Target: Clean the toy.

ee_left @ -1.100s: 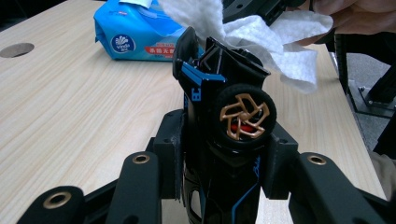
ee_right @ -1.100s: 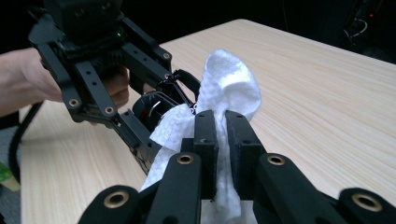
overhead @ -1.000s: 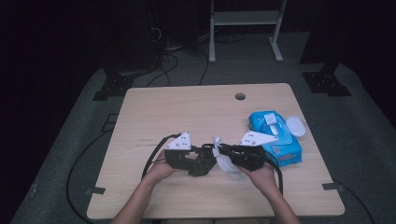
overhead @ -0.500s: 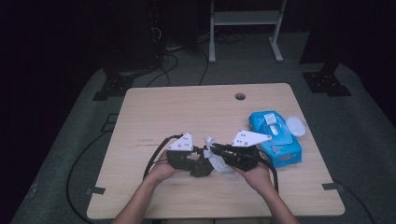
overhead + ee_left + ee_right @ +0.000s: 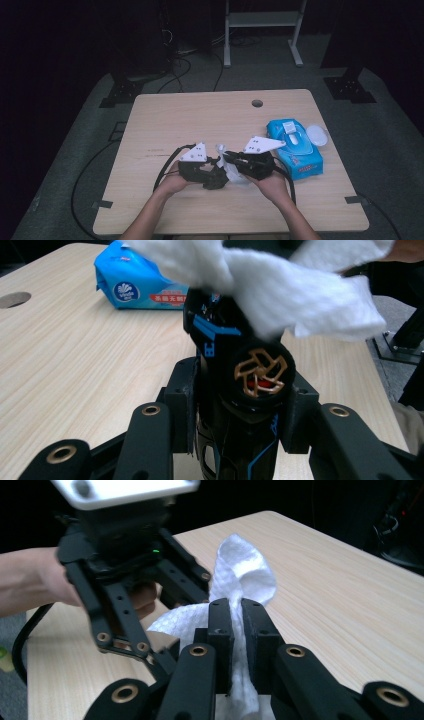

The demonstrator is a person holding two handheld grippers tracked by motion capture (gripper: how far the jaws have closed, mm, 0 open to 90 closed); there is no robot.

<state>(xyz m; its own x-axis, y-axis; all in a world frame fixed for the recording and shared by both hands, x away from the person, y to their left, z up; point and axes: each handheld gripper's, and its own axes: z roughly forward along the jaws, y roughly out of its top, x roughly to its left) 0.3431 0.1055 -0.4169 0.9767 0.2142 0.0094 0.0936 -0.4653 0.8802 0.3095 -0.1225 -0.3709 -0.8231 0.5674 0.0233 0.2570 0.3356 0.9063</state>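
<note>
Light wooden table (image 5: 200,120) in a dark room.
One wipe pack (image 5: 295,150); left gripper (image 5: 240,410) clamps one black device (image 5: 235,355), right gripper (image 5: 237,625) one wipe (image 5: 242,575).

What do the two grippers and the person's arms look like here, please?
Both the left gripper and the right gripper are black linkage frames with brass-coloured pivot rivets, each topped by a pale grey three-cornered plate. A black cable trails from each. The fingers are flat black blocks. The forearms are bare, without sleeves.
</note>
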